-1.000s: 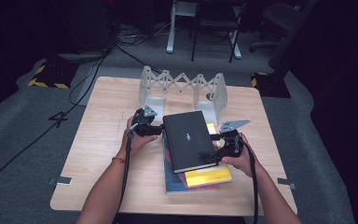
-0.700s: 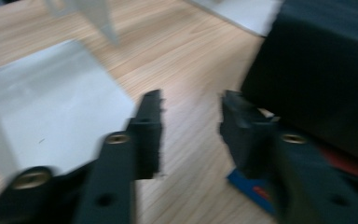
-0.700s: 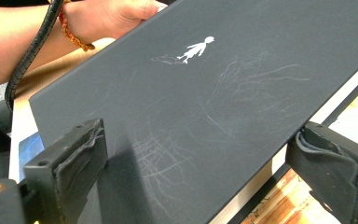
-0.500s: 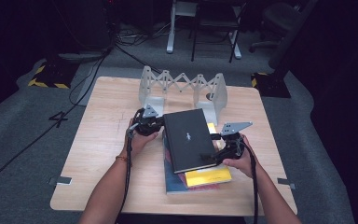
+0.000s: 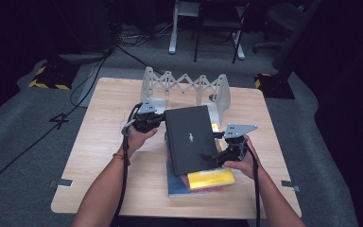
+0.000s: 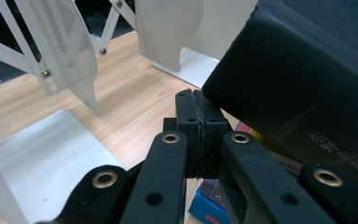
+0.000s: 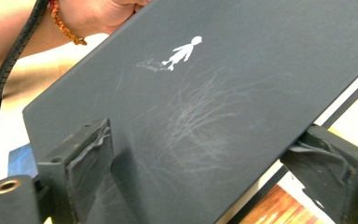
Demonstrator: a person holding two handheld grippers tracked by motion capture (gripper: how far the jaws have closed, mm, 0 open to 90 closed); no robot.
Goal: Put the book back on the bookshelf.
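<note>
the black book (image 5: 191, 139) sits tilted on top of the book pile (image 5: 203, 182). your right gripper (image 5: 217, 158) grasps its edge. your left gripper (image 6: 198, 135) has just pinched closed on nothing, under its corner. it looks stiff, heavy and smooth, so hold both side edges.

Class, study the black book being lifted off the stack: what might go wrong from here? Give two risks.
1. The right hand-held gripper has the black book between its jaws at one edge; the tilted book might slip or swing down.
2. The left hand-held gripper is shut with nothing between its pads, just beside the book's corner, so it offers little support. A drop may knock the yellow book and blue book below askew.
</note>
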